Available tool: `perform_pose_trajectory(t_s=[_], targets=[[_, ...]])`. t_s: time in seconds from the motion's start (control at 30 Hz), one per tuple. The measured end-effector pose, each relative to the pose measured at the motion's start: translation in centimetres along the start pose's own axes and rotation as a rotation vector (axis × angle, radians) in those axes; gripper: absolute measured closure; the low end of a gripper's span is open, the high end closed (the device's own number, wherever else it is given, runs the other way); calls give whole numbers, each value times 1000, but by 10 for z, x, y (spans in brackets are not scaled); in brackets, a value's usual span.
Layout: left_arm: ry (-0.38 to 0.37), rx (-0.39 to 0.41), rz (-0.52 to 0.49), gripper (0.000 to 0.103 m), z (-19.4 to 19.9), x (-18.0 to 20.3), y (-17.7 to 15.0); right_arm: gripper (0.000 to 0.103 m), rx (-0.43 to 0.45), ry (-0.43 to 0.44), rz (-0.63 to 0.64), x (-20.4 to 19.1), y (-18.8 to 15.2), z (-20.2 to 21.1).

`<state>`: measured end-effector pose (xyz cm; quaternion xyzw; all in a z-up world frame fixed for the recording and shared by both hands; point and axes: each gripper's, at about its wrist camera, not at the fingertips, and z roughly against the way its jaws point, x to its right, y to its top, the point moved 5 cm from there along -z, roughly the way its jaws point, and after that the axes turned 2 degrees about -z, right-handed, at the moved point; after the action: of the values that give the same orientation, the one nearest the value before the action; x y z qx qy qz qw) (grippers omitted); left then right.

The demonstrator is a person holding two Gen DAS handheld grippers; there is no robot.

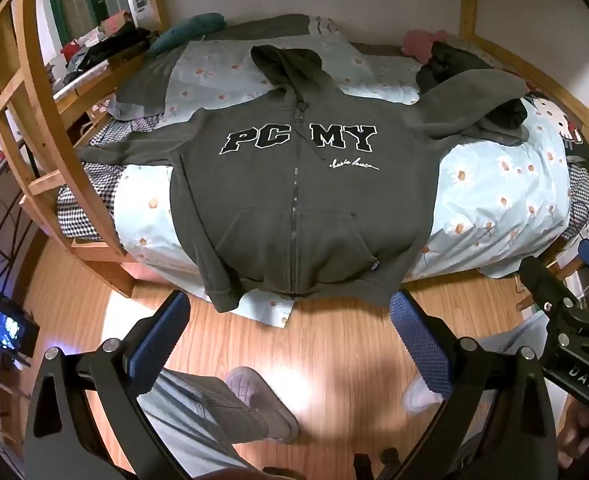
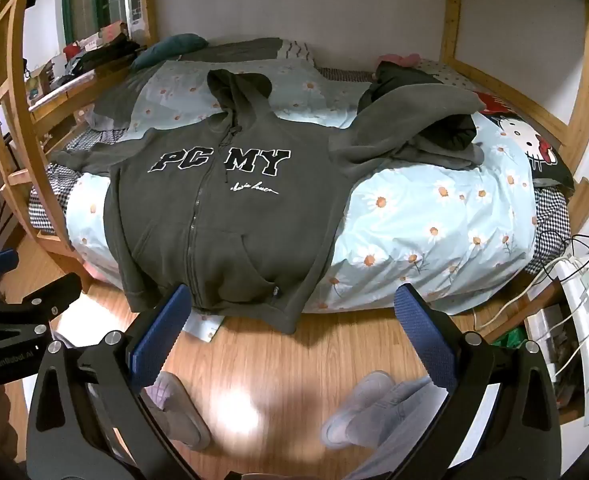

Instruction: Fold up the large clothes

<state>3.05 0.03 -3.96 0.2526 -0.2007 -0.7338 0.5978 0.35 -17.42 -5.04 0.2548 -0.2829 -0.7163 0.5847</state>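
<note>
Dark hoodie (image 1: 294, 200) lies face-up on the bed (image 1: 502, 200), hem overhanging at 6 o'clock. Thick, soft, probably weighty; grip hem corners or sleeve cuffs. Left gripper (image 1: 290, 328) and right gripper (image 2: 294, 320) spread wide, empty.

A bedroom in a home — likely a dorm-style room. A bed (image 2: 434, 216) in a daisy-print duvet cover sits inside a wooden bunk frame (image 2: 2, 92) with a ladder at one end. A cartoon-cat pillow (image 2: 526, 140) lies at one end, a teal pillow (image 2: 170, 46) at the other. A cluttered desk (image 1: 90, 68) stands beside it — wood-laminate floor (image 2: 314, 344), slippered feet (image 2: 182, 416), charging cables (image 2: 566, 264).
</note>
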Motion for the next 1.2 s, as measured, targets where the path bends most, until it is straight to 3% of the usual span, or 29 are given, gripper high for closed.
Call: perform_pose_trajectory(t_s=[1.2], targets=[[1, -2, -4, 5, -2, 4, -7, 3, -2, -4, -3, 1, -1, -2]])
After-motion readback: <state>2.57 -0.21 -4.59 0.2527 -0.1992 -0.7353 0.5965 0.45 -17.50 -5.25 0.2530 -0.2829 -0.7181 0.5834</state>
